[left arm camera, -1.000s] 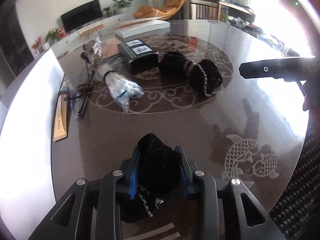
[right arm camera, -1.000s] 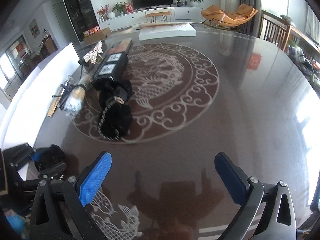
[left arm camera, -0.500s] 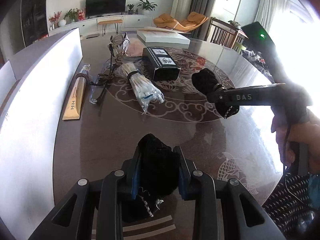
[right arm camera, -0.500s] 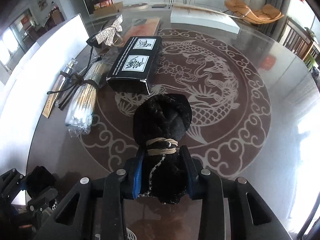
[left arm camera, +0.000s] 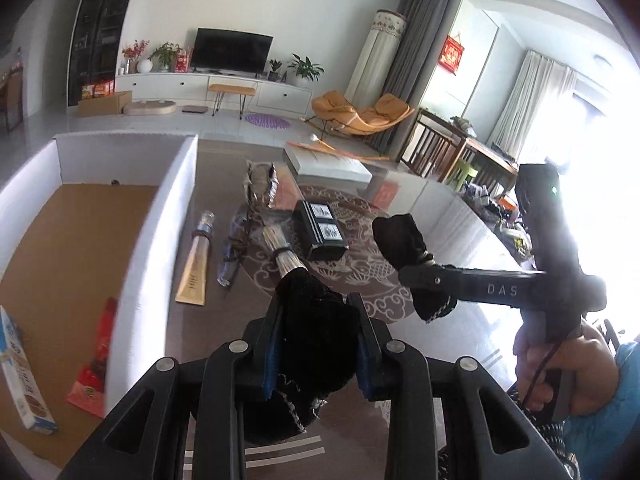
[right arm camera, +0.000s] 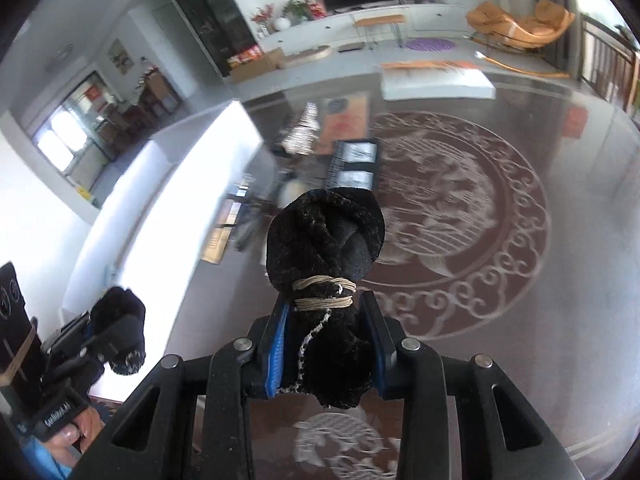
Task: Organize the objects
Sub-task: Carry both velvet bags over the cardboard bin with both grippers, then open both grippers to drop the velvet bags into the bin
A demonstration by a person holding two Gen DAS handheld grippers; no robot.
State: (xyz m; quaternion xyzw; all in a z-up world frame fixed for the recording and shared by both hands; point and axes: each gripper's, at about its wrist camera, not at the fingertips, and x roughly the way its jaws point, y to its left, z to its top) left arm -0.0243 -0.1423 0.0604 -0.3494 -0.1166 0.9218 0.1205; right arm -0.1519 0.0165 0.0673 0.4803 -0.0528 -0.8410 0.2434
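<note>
Two black pouches (left arm camera: 316, 332) (right arm camera: 328, 240) held; perhaps five items (left arm camera: 320, 232) on table (left arm camera: 440, 216).

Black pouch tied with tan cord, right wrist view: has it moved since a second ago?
Yes. The black pouch lay on the table beside the black box; now the right gripper, whose jaws closed on it, holds it lifted clear.

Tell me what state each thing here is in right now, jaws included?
Left gripper: jaws shut on a black velvet pouch, lifted.
Right gripper: jaws shut on a black velvet pouch tied with tan cord, lifted off the table.
Large white cardboard box: open, a few packets inside.
Small black rectangular box: closed, lying on the table.
Gold tube: lying flat.
Television: off.
</note>
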